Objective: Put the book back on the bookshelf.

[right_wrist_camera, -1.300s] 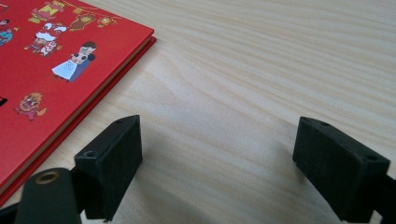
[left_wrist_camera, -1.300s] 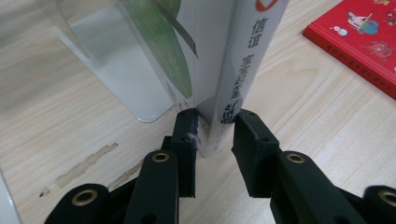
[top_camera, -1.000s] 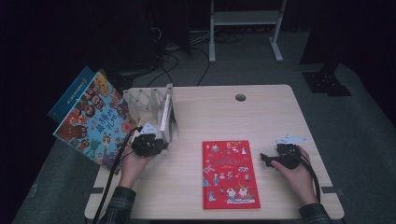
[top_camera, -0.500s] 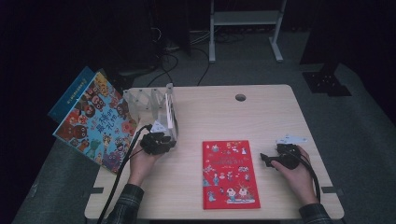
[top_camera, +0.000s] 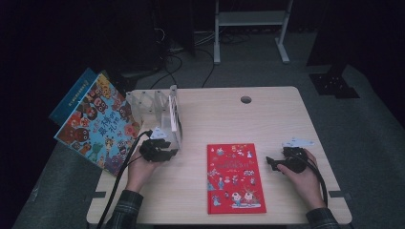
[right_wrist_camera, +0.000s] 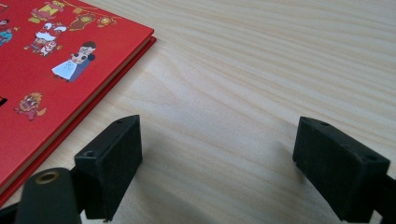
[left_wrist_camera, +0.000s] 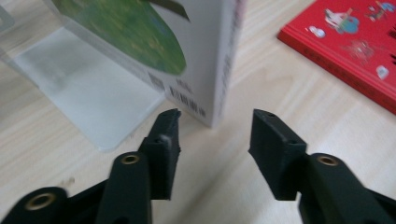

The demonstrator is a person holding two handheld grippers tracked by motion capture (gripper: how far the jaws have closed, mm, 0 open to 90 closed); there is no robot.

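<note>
Upright book (left_wrist_camera: 205,56) just ahead of left gripper (left_wrist_camera: 215,135); red book (top_camera: 234,176) aside

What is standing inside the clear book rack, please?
One white book stands upright at the end of the rack, its spine toward the open left gripper. The rack's far slots look empty; the book's cover is hidden.

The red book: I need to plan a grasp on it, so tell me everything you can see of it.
The red book lies flat and closed, cover up, on the wooden table, between both hands. Its cover is bright red with small cartoon figures and looks like a stiff board over pale pages. The right gripper stands open just off its edge, not touching it.
</note>
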